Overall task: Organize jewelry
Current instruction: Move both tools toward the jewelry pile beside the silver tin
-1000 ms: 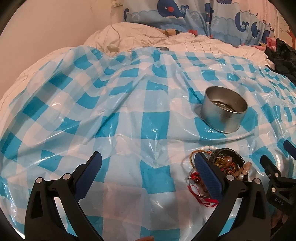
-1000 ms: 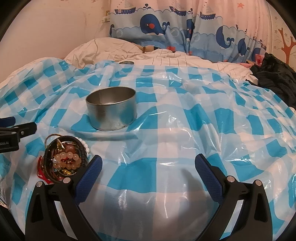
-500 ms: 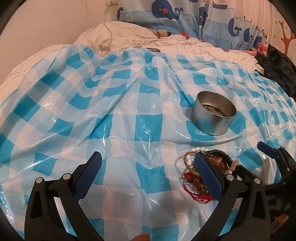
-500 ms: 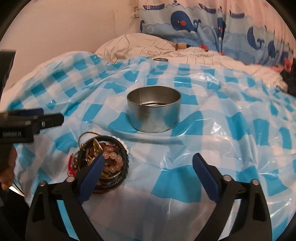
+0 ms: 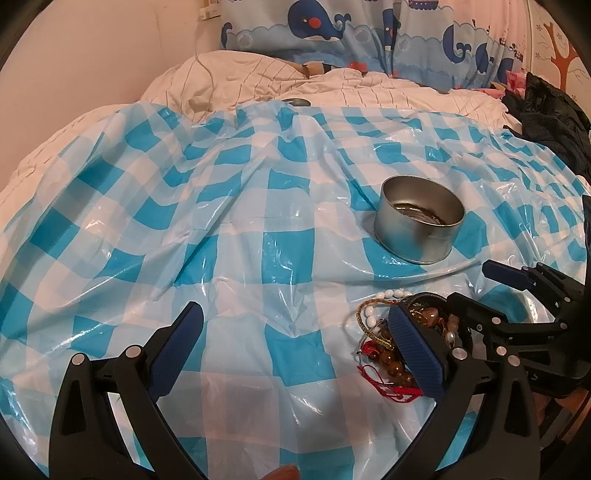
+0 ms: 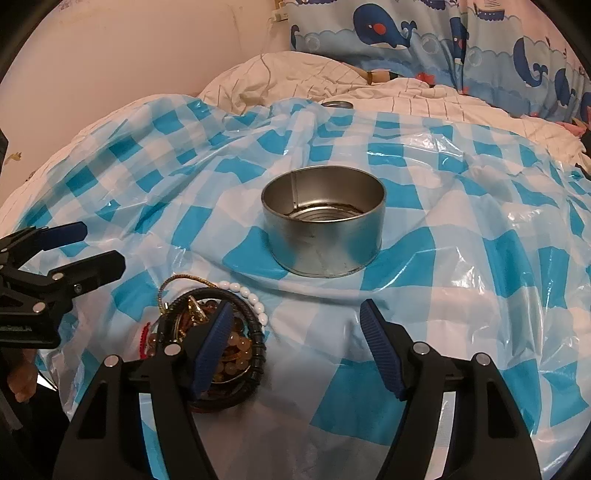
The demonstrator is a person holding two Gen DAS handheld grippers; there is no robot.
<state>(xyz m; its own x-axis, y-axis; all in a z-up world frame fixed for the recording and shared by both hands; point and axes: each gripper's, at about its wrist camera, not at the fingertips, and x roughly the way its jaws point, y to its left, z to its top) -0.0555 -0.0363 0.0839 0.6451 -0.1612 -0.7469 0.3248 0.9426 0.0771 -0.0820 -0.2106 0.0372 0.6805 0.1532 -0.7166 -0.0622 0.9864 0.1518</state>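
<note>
A tangled jewelry pile (image 6: 236, 343) lies on the blue-checked plastic sheet (image 5: 258, 229): amber beads inside a black bracelet, a white bead string, a gold chain and red cord. An open silver tin (image 6: 325, 236) stands just behind it. My right gripper (image 6: 297, 312) hangs over the pile's right edge, its jaws closing. Its left finger is over the beads and the pads press on nothing. My left gripper (image 5: 295, 317) is open. Its right finger covers part of the jewelry pile (image 5: 384, 354), and only sheet lies between its fingers. The tin (image 5: 417, 229) is beyond.
A small round metal lid (image 5: 295, 101) rests at the sheet's far edge on the white quilt (image 5: 258, 77). Dark clothing (image 5: 554, 118) is heaped at the right. A whale-print curtain (image 6: 406, 33) hangs behind. The sheet is wrinkled and sags on the bed.
My right gripper has swung left from bare sheet to over the jewelry pile, and its jaws have narrowed. In the left wrist view it now reaches in over the pile.
</note>
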